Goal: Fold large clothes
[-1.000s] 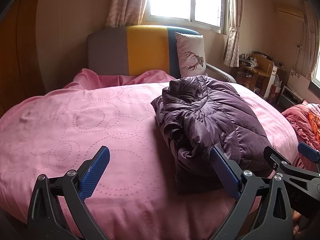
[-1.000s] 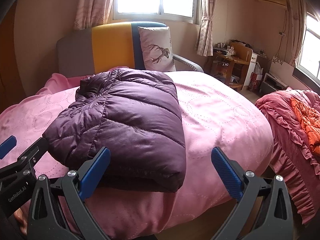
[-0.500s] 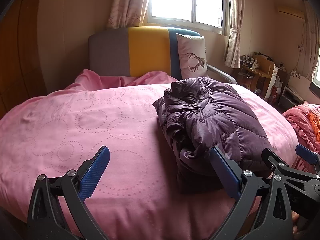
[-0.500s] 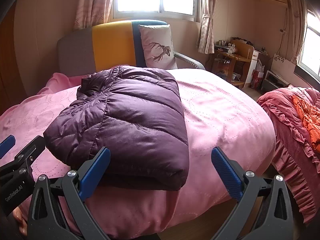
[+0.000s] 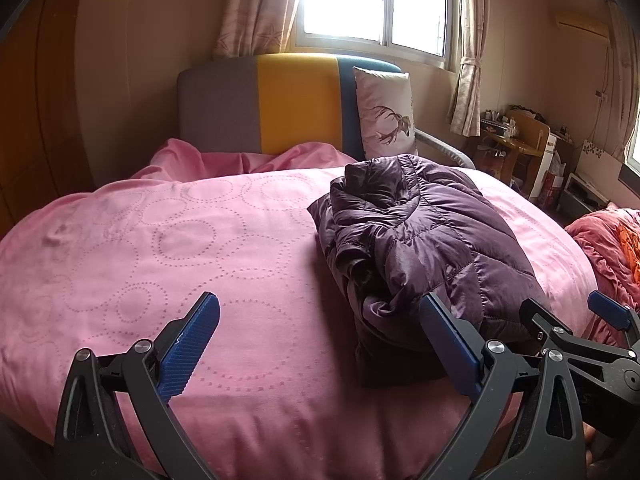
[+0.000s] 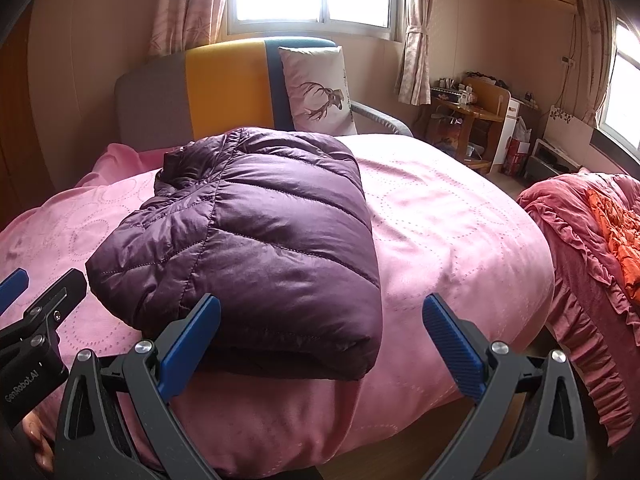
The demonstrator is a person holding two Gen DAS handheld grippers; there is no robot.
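Nearest the lens, the left gripper (image 5: 320, 344) shows black angular struts with bright rivets and blue ribbed fingers (image 5: 192, 338), spread wide with nothing between them, hanging over the near edge of the bed (image 5: 120, 248). The right gripper (image 6: 320, 344) is built the same, its fingers (image 6: 450, 344) likewise spread wide and empty; its left pad sits in front of the near hem of the jacket (image 6: 256, 232), and whether it touches the cloth cannot be told. In the left wrist view the right gripper's black frame shows at the right edge, just beside the jacket's near corner.

The jacket is a dark purple quilted puffer, glossy and slightly crinkled, stitched in slanting channels. It lies folded into a thick, rounded rectangular bundle on the bed's right half, near the foot. Its left side shows bunched, layered folds; the top is smooth and puffy.

The bed carries a soft pink cover (image 5: 224, 240) printed with rings of small dots, domed and gently wrinkled. Beyond it stands a padded headboard (image 5: 280, 104) in grey, yellow and blue bands, with a pale square pillow (image 5: 386, 112) bearing a stag print leaning upright against it. Behind are patterned curtains (image 5: 256, 8) and a bright window (image 5: 372, 4). To the right, a ruffled red-pink blanket (image 6: 580, 232) lies heaped, and a cluttered wooden desk (image 6: 472, 116) stands by the wall.
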